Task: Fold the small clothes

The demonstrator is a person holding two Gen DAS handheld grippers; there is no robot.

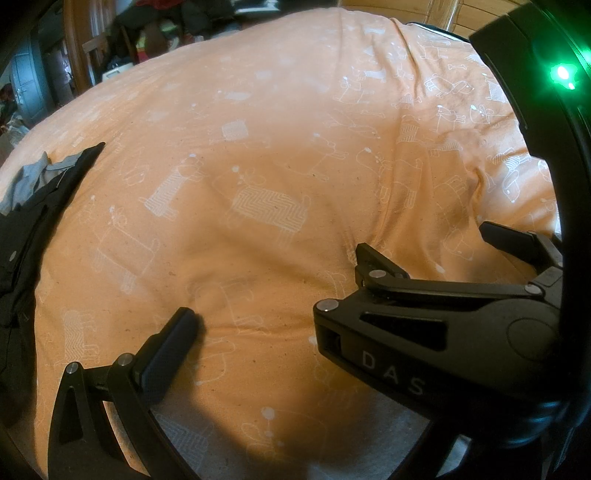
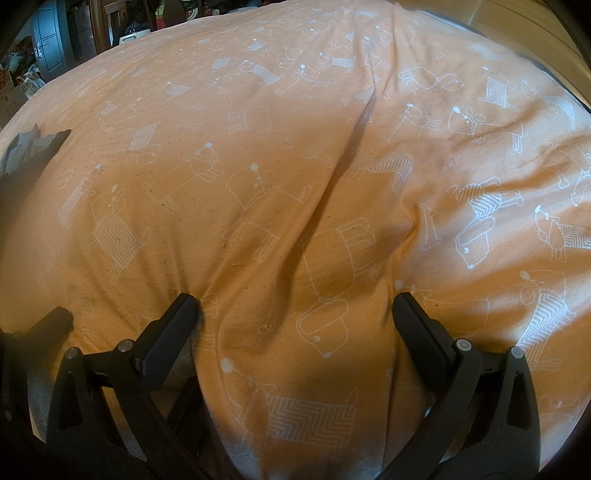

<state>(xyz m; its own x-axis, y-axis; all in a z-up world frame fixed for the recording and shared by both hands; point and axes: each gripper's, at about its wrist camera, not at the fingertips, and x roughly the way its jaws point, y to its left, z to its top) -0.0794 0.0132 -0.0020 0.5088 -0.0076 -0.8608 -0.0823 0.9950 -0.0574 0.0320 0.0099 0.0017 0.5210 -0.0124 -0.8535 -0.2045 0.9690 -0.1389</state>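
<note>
the dark garment (image 1: 33, 206) runs off the left edge, its full shape unseen. the right gripper (image 1: 424, 254) crosses the left wrist view, hiding the left gripper's second finger. background clutter (image 1: 155, 29) blurs beyond recognition.

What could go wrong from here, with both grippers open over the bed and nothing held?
1. The right gripper crowds into the left gripper's view; the two could collide.
2. The dark garment lies far off to the left, so reaching it means a long sideways move.
3. The orange bed cover is rumpled; a low grasp might pinch it along with the clothing.
</note>
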